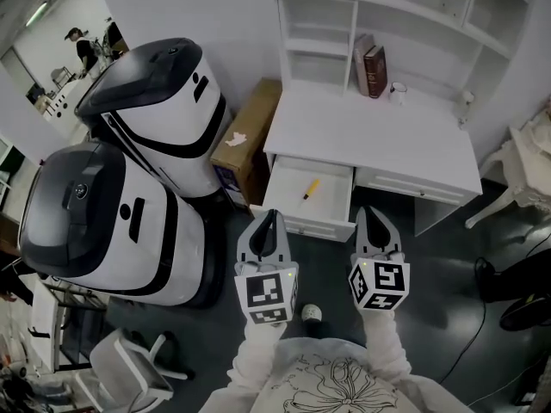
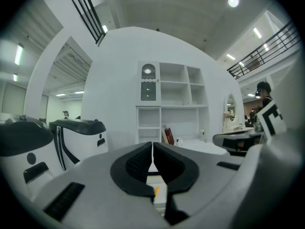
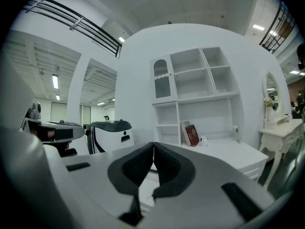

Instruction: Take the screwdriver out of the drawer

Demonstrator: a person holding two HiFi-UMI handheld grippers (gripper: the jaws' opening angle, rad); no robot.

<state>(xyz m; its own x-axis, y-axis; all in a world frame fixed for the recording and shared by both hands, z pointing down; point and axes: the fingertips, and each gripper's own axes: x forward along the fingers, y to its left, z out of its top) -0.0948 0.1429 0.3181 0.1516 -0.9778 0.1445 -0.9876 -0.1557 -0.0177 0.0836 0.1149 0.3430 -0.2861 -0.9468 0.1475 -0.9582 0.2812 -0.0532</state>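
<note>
A yellow screwdriver (image 1: 311,188) lies in the open white drawer (image 1: 284,198) of the white desk (image 1: 430,153). A sliver of the screwdriver (image 2: 155,190) shows between the jaws in the left gripper view. My left gripper (image 1: 272,217) is shut and empty, held in front of the drawer's front edge. Beside it, my right gripper (image 1: 368,213) hangs just right of the drawer front, shut with nothing in it. Both point level toward the desk. The left gripper (image 2: 152,159) and the right gripper (image 3: 153,162) show their jaw tips meeting.
Two large white-and-black machines (image 1: 155,110) stand to the left. A cardboard box (image 1: 247,136) leans between them and the desk. Books (image 1: 372,69) and a small cup (image 1: 397,92) sit on the desk below the white shelves (image 1: 379,7). A white chair (image 1: 516,179) stands at right.
</note>
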